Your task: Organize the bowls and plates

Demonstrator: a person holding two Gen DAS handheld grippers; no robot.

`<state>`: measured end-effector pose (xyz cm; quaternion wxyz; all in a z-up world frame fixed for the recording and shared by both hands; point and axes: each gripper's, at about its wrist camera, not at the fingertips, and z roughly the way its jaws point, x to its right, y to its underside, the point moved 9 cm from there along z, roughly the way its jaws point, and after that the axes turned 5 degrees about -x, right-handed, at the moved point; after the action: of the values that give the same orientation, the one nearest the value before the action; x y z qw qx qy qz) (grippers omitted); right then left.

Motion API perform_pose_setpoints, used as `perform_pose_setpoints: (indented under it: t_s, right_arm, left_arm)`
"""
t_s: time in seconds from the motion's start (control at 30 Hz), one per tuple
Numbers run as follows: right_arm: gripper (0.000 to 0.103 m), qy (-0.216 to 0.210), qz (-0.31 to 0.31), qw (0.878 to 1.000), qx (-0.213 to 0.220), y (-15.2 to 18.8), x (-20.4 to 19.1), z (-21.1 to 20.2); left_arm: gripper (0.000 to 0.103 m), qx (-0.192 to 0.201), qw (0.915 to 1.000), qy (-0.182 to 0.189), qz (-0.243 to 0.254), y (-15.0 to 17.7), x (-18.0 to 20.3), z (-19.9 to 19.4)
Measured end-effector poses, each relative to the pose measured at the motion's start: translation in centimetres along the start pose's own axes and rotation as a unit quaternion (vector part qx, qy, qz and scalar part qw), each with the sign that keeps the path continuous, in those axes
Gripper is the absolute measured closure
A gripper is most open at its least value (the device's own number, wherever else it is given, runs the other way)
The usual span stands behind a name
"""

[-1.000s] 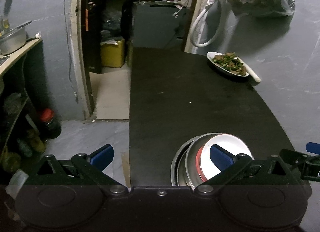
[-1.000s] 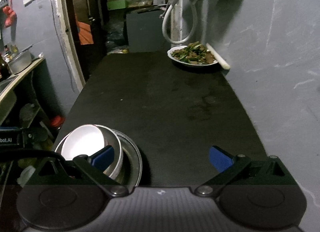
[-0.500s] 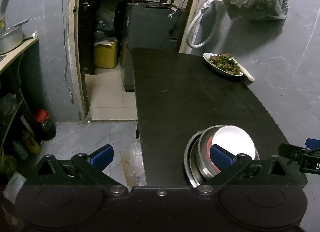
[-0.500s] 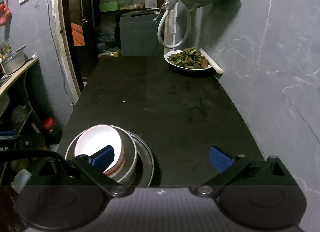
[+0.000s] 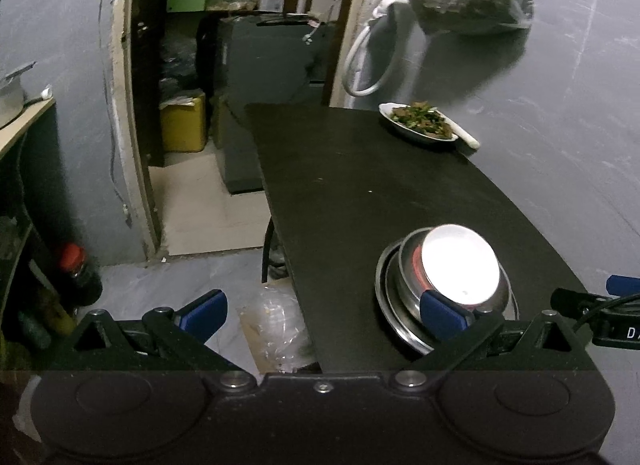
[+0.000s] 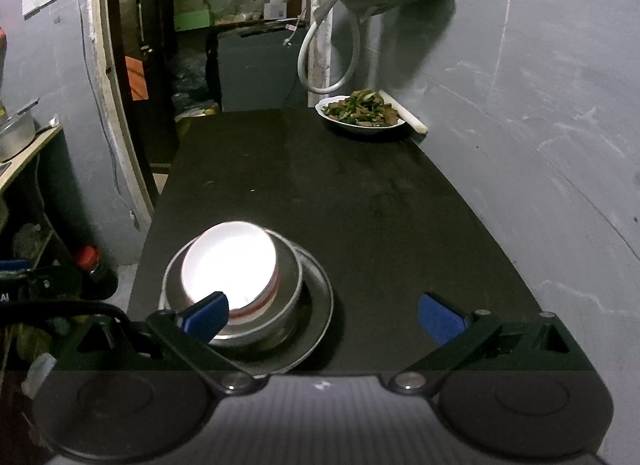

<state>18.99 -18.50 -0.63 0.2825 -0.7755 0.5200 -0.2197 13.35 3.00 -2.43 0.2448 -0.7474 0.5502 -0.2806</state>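
A stack of dishes sits near the front of the black table (image 5: 360,185) (image 6: 360,193): a white bowl (image 5: 460,261) (image 6: 228,261) with a red band nested in a steel bowl (image 5: 408,293) (image 6: 288,285), on a steel plate (image 5: 386,305) (image 6: 320,313). My left gripper (image 5: 324,311) is open, above the table's front left edge, its right finger just in front of the stack. My right gripper (image 6: 324,315) is open too, over the table front; its left finger overlaps the stack's near rim. Neither holds anything.
A white plate of cooked greens (image 5: 418,125) (image 6: 360,113) with a white stick beside it stands at the far right by the grey wall. A doorway (image 5: 192,85), yellow container (image 5: 182,125), plastic bag (image 5: 276,317) on the floor and a red-capped bottle (image 5: 76,269) lie left.
Both grippers have drawn back and risen away from the stack, so more of the table shows. The dishes have stayed in place and both grippers remain open.
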Motion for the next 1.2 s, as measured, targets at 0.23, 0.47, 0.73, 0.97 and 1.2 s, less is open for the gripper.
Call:
perform_pose_setpoints:
  t_s: [0.23, 0.47, 0.73, 0.97, 1.2]
  right_arm:
    - [0.0, 0.008, 0.014, 1.0, 0.012, 1.9, -1.1, -2.1]
    - [0.0, 0.013, 0.024, 0.999, 0.021, 3.7, -1.8, -3.7]
    - [0.0, 0.003, 0.03, 0.999, 0.041, 5.6, -2.5, -4.9]
    - [0.0, -0.006, 0.031, 0.999, 0.041, 7.7, -3.1, -5.2]
    - [0.0, -0.009, 0.044, 0.998, 0.043, 9.5, -3.0, -5.5]
  left_arm:
    - [0.001, 0.0, 0.9997, 0.013, 0.019, 1.5, -0.2, -1.3]
    - [0.001, 0.0, 0.9992, 0.026, 0.029, 3.0, -0.6, -2.1]
    - [0.001, 0.021, 0.9985, 0.032, 0.038, 4.3, -1.0, -2.6]
    - [0.001, 0.014, 0.9983, 0.03, 0.048, 5.9, -1.2, -2.5]
    - [0.001, 0.011, 0.9978, 0.03, 0.058, 7.3, -1.4, -2.2]
